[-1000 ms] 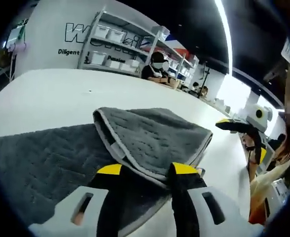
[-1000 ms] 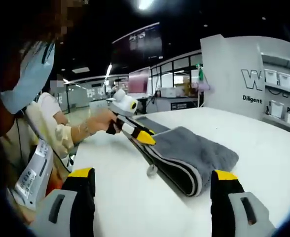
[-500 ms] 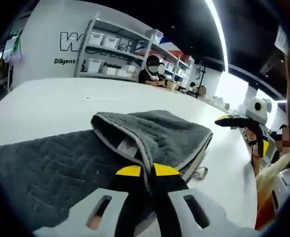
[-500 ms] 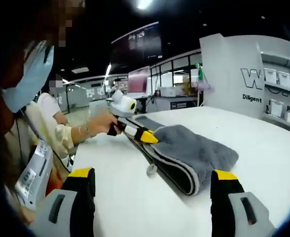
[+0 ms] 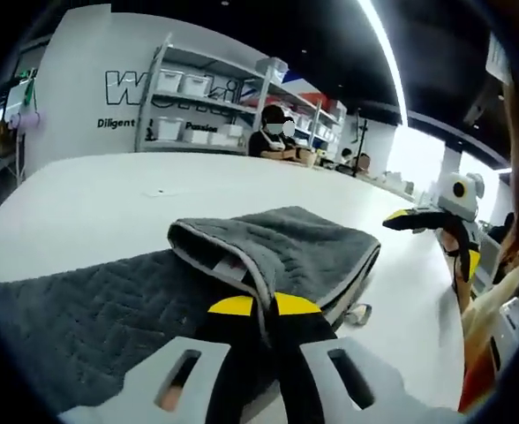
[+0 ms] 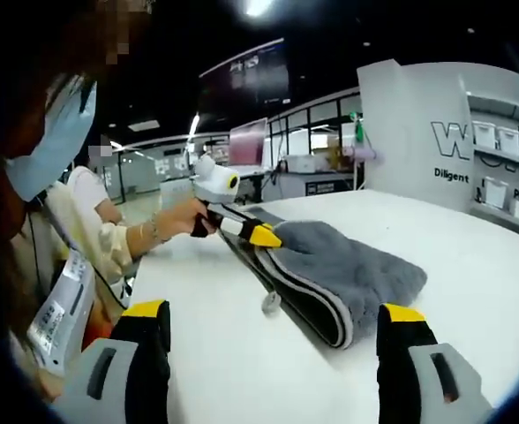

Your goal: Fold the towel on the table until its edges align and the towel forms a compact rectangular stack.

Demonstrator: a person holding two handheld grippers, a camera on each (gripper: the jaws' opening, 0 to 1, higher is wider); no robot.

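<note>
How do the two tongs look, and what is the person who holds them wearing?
Both tongs have pale grey jaws with slots, black inner faces and yellow tips. The left tongs show them close up; seen from the right tongs, they also carry a white box with a round lens. The person wears a light blue face mask, a cream sleeve and a thin bracelet.

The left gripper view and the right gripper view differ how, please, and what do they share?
The left gripper view shows the left tool shut on the gray towel's folded edge up close, plus shelving and a seated person behind. The right gripper view shows the right tool open above bare white table, and the hand holding the left tool. Both show the towel and the table.
</note>
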